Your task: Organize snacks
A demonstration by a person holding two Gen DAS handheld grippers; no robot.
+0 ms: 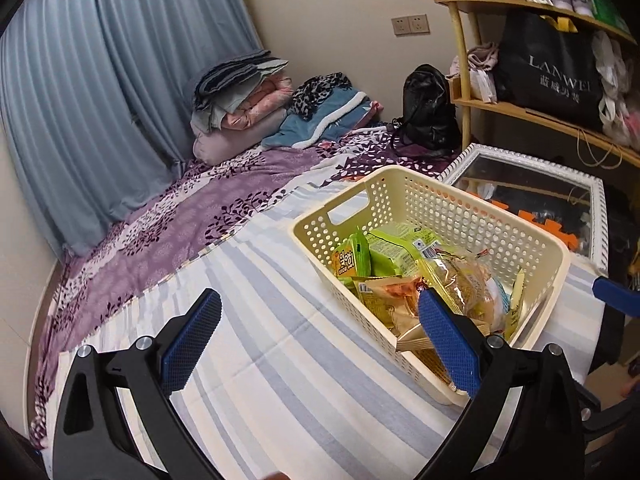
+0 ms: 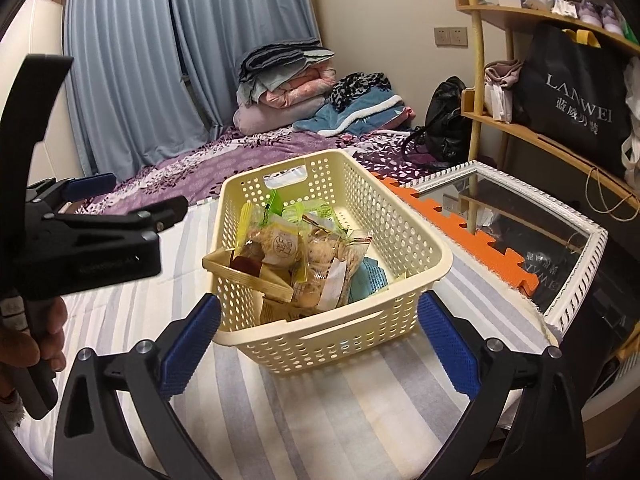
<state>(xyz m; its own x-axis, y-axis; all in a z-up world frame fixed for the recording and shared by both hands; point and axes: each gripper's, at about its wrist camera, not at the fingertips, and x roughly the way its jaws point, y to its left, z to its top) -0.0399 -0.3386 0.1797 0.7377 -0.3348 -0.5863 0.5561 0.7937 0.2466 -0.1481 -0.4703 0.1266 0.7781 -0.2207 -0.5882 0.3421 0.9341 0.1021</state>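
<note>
Cream basket [image 2: 332, 332] holds snack packets [image 2: 312, 264] (on striped cloth [image 1: 280, 360]); left gripper [image 1: 320, 328], right gripper [image 2: 320, 320] both spread, empty.

Blue-grey curtains [image 1: 100, 92] are hung across the left of the frame, with a beige wall [image 1: 344, 32] seen to their right carrying a double socket plate [image 1: 410, 24]. A bed is spread with a purple floral sheet [image 1: 224, 184] in the middle, and a striped cloth [image 1: 288, 360] is laid over the lower part. Folded bedding [image 1: 240, 96] is stacked at upper centre, beside a black backpack [image 1: 430, 110]. Wooden shelves [image 1: 532, 110] fill the upper right, holding a black shopping bag [image 1: 552, 68]. A white-framed mirror [image 1: 528, 196] is laid flat at right, next to orange foam matting [image 2: 460, 224].
</note>
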